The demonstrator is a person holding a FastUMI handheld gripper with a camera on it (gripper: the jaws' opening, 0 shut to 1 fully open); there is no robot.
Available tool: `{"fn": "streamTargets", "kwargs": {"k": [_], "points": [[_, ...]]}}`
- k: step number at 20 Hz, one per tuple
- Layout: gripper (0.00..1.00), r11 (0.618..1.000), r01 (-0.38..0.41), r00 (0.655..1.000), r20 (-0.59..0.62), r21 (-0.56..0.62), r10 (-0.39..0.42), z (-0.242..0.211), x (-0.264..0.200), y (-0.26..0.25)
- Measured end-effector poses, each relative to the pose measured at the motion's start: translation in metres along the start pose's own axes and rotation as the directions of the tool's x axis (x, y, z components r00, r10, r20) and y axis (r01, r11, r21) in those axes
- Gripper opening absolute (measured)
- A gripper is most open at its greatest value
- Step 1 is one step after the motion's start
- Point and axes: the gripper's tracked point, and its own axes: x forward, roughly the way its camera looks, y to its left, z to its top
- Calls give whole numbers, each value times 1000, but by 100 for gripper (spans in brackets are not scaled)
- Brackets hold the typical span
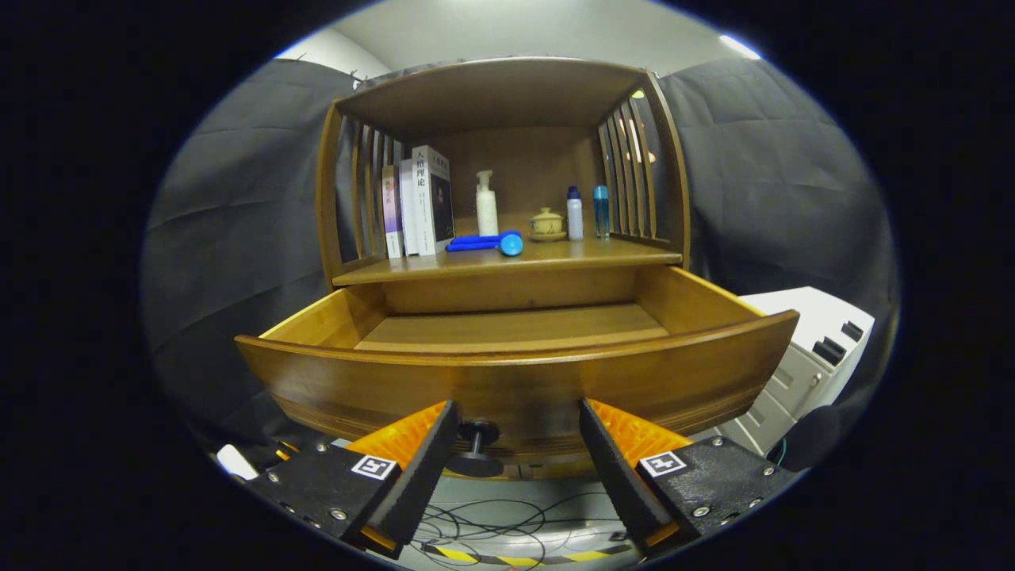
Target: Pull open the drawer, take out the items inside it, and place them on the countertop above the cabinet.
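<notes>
A wooden cabinet stands straight ahead with its drawer [515, 373] pulled out toward me. The part of the drawer's floor that I see is bare wood; its near part is hidden behind the curved front panel. The dark round knob [476, 444] on the drawer front sits between my fingertips, closer to the left one, with neither finger touching it. My gripper [517, 416] is open. On the countertop [507, 260] above the drawer lies a blue handled item [488, 242].
On the countertop also stand several books [416, 202], a white pump bottle [486, 205], a small lidded pot [547, 224] and two small bottles [587, 212]. A white unit [801, 349] stands to the drawer's right. Cables and a striped tape line [507, 547] lie on the floor below.
</notes>
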Motion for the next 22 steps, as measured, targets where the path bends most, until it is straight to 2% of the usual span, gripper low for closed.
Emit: {"fn": "streamTargets", "kwargs": {"k": [12, 22], "points": [[96, 996, 19, 999, 50, -86, -15, 10, 0, 17], [95, 994, 17, 998, 68, -105, -10, 27, 38, 18]]}}
